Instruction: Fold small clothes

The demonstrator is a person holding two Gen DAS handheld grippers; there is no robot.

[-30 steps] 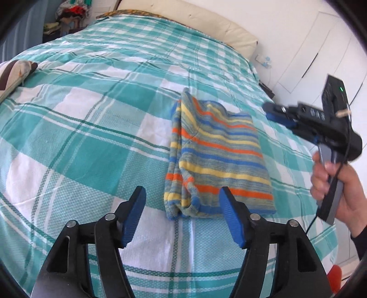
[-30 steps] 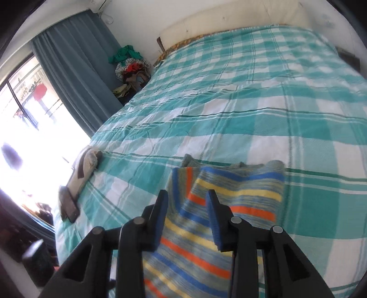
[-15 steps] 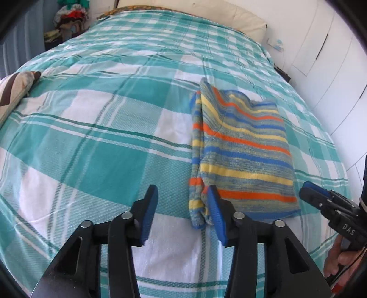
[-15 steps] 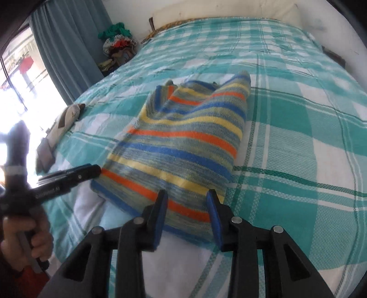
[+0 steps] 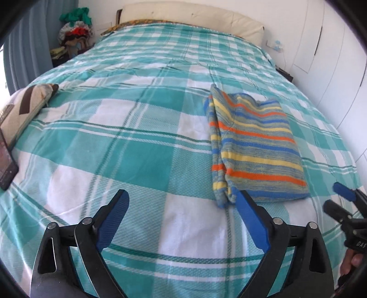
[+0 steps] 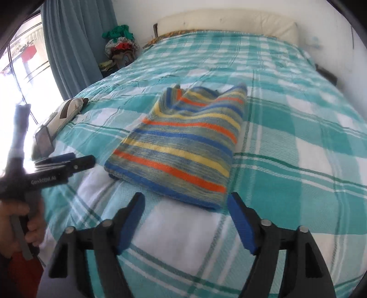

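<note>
A folded striped knit garment [image 5: 252,146] [image 6: 188,146], blue, orange and yellow, lies flat on the teal plaid bedspread [image 5: 114,149]. My left gripper [image 5: 181,201] hovers over bare bedspread at the garment's near left corner. Its jaws are opening wide with nothing between them, and its right finger [image 5: 245,206] stands just before that corner. My right gripper [image 6: 185,201] sits in front of the garment's near edge, jaws opening, with nothing held. Each gripper shows in the other's view: the right [image 5: 336,198], and the left [image 6: 80,158] in a hand.
A patterned cushion [image 5: 27,103] and a dark phone [image 5: 5,165] lie at the bed's left edge. A clothes pile [image 5: 75,29] and blue curtain [image 6: 75,45] stand beyond it. The cream headboard [image 5: 195,20] is at the back, with white cupboard doors [image 5: 332,57] on the right.
Both grippers' jaws have spread much wider. The right gripper pulled back from over the garment to its near edge. The left gripper has shifted and turned, so the garment now lies further right.
</note>
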